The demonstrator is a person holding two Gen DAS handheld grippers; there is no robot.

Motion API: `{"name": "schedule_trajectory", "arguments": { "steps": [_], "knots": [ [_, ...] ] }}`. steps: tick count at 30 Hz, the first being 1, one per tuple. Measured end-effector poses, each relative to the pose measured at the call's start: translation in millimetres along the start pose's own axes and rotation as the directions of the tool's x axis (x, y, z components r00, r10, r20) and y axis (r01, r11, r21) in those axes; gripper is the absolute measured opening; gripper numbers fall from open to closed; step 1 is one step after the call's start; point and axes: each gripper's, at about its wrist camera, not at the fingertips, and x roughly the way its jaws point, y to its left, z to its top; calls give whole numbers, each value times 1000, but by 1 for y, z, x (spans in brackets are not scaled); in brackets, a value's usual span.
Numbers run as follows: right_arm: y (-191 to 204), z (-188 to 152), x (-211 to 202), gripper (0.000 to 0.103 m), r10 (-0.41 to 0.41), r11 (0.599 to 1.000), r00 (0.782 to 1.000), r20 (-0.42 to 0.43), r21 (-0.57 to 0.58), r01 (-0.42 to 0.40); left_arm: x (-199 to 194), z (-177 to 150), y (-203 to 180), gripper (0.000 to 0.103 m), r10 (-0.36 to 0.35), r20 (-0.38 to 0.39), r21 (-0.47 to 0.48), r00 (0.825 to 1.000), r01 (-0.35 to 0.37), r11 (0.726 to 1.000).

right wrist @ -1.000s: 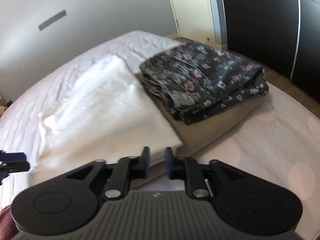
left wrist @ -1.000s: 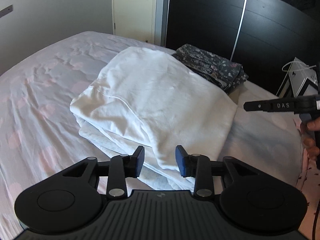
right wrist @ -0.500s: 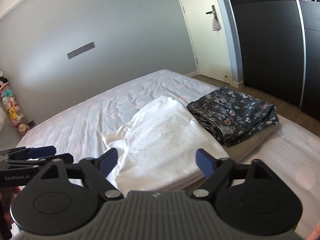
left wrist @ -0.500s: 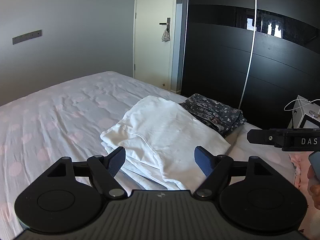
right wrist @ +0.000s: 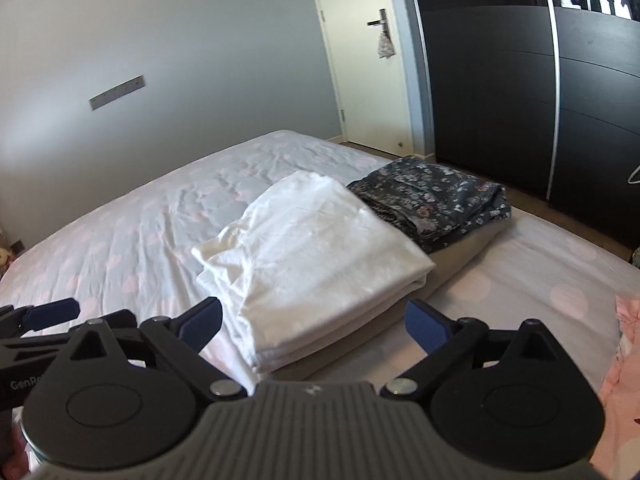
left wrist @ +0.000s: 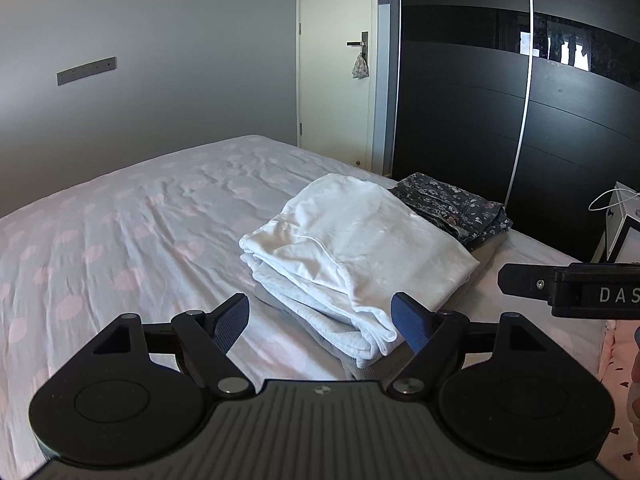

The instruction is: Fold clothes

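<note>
A folded white garment point(left wrist: 352, 252) point(right wrist: 312, 248) lies on the bed, on top of a beige folded piece point(right wrist: 452, 264). A folded dark floral garment point(left wrist: 452, 208) point(right wrist: 428, 200) lies beside it on the far right. My left gripper point(left wrist: 322, 324) is open and empty, held above the bed just short of the white garment. My right gripper point(right wrist: 316, 326) is open and empty, also short of the pile. The right gripper's finger shows at the right of the left wrist view point(left wrist: 560, 288). The left gripper's finger shows at the left of the right wrist view point(right wrist: 48, 314).
The bed sheet point(left wrist: 120, 240) is pale with pink dots. A black wardrobe point(left wrist: 520, 120) stands right of the bed, a door point(left wrist: 336, 80) at the far end. A pink cloth point(right wrist: 624, 368) lies at the near right. A white bag point(left wrist: 620, 220) stands by the wardrobe.
Both grippers opened wide and pulled back and up from the white garment, which stays folded on the pile. The view now takes in the whole room.
</note>
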Motion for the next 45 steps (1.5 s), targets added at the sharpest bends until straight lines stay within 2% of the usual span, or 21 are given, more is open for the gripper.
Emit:
{"name": "schedule_trajectory", "arguments": {
  "steps": [4,9,14,29,45],
  "knots": [
    [10,-14,0,99,14,1000,1000,0,-14,-14,-3,-9,3,78,29,-6,-7,1000,-29,1000],
    [25,-33,3,99,-14,999,1000,-25,-30,13,-10,-21,13,78,9,-17,-67,1000,-10,998],
    [28,-47,5,99,-23,1000,999,-44,1,23,-9,-30,13,78,59,-48,-73,997,-62,995],
    [36,-57,6,99,-60,997,997,-38,-44,58,-2,-37,17,78,54,-78,-107,995,-62,992],
    [42,-61,3,99,-88,994,996,-20,-65,86,-2,-37,19,76,57,-72,-116,996,-65,991]
  ]
}}
